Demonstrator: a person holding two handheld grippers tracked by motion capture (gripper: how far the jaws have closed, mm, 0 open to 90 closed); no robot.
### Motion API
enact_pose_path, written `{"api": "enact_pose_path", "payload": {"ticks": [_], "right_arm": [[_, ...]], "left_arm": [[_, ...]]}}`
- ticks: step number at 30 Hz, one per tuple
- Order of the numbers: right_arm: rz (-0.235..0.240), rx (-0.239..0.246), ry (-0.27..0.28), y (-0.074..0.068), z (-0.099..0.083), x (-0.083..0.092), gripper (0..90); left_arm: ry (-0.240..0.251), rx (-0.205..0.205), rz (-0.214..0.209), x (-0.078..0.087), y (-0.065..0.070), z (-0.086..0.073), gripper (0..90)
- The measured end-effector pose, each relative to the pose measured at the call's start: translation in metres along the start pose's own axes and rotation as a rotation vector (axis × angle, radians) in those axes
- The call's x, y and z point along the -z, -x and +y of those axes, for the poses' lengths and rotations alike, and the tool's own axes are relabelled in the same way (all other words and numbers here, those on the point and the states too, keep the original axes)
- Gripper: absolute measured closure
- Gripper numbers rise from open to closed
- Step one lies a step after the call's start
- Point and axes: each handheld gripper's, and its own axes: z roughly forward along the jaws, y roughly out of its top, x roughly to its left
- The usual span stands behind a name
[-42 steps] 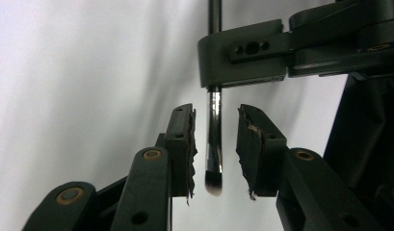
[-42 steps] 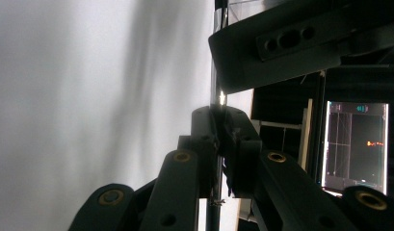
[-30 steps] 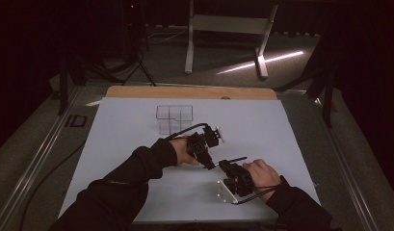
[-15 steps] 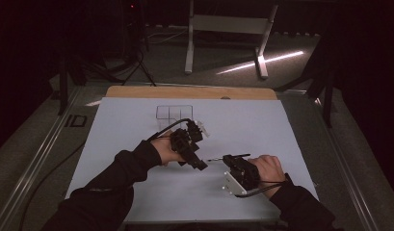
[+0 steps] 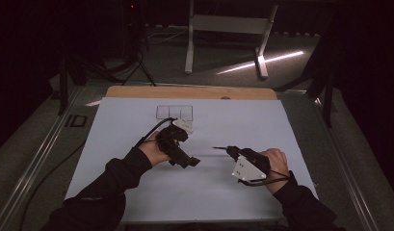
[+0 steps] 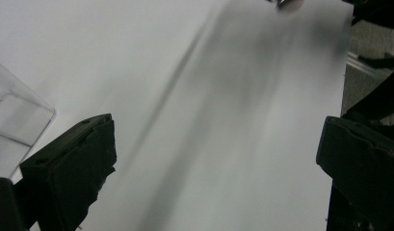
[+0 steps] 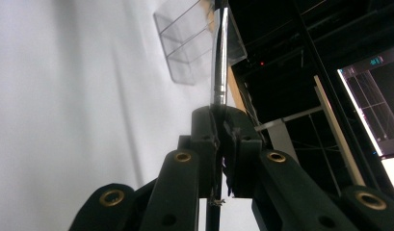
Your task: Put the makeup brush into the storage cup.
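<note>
While left tongs [image 6: 216,159] just opened wide, empty, right tongs [image 7: 222,126] clamp metal rod [image 7: 219,53].

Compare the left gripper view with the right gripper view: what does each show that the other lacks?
Left gripper view alone: the left gripper with jaws wide apart and nothing between them; they have just been opening. Right gripper view alone: the right gripper shut on a thin metal rod that points toward the dark room beyond the table. Both: the white sheet and a clear tray lying on it.
</note>
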Motion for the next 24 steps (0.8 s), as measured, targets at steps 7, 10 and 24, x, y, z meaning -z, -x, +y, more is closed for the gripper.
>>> {"api": "enact_pose_path", "payload": {"ticks": [7, 10, 24], "right_arm": [[0.011, -0.130, 0.040, 0.013, -0.002, 0.003, 83.8], [0.030, -0.252, 0.082, 0.027, -0.003, 0.004, 83.8], [0.051, -0.440, 0.188, 0.068, 0.011, -0.001, 83.8]], "left_arm": [[0.045, -0.025, 0.038, -0.003, 0.001, -0.016, 1.9], [0.085, -0.012, 0.065, -0.007, 0.002, -0.030, 1.9], [0.167, -0.016, 0.088, -0.019, 0.013, -0.071, 1.9]]}}
